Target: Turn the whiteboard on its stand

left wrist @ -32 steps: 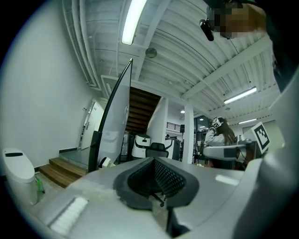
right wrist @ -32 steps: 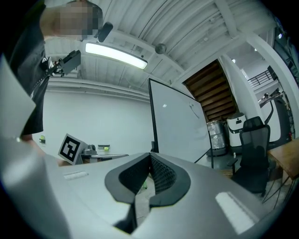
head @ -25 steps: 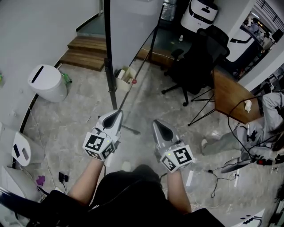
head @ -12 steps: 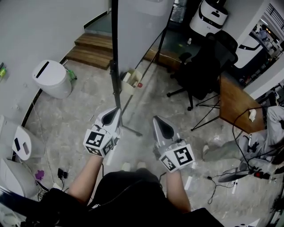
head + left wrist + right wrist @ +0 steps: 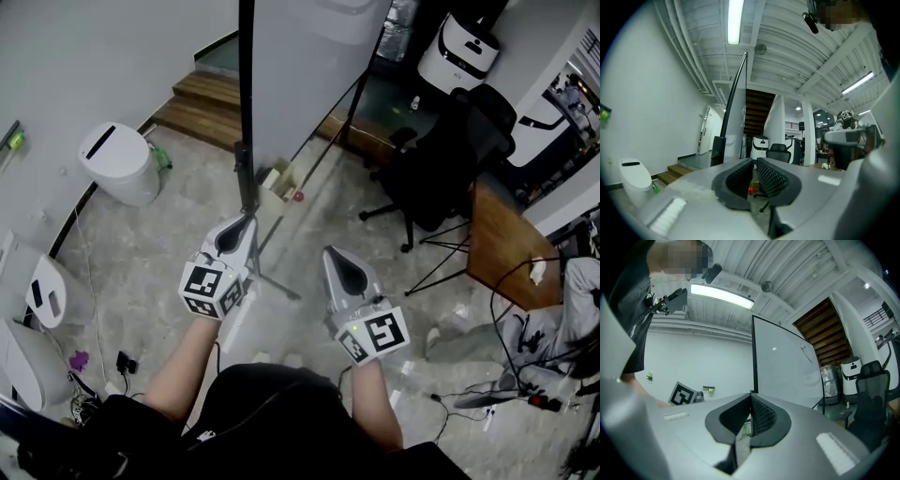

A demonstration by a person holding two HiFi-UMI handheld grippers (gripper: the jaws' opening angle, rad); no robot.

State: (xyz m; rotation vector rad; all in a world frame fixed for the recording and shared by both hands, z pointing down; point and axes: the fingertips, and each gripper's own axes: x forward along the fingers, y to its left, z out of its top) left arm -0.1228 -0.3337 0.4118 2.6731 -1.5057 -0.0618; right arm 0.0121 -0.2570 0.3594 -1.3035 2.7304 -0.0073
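Fingers (image 5: 772, 177) of the left gripper (image 5: 754, 160) are being shown in the left gripper view standing a narrow slit apart, having just been opening, with nothing lying between them. Ahead and slightly to the left, the whiteboard (image 5: 735, 117) is being viewed almost edge-on, its dark frame rising tall above the fingers.

In the right gripper view, the right gripper (image 5: 750, 397) is being shown closed, its tips meeting on nothing. The board's white face is being seen ahead and to the right, its dark vertical edge rising directly above the fingertips.

In the head view, both grippers are being held side by side above the floor (image 5: 169, 244), neither touching the board. The board is standing upright on its stand (image 5: 246, 178), long axis vertical, its near edge lying just beyond the left gripper, which is judged the nearer of the 2. That edge is judged the likeliest place for a grip or push.
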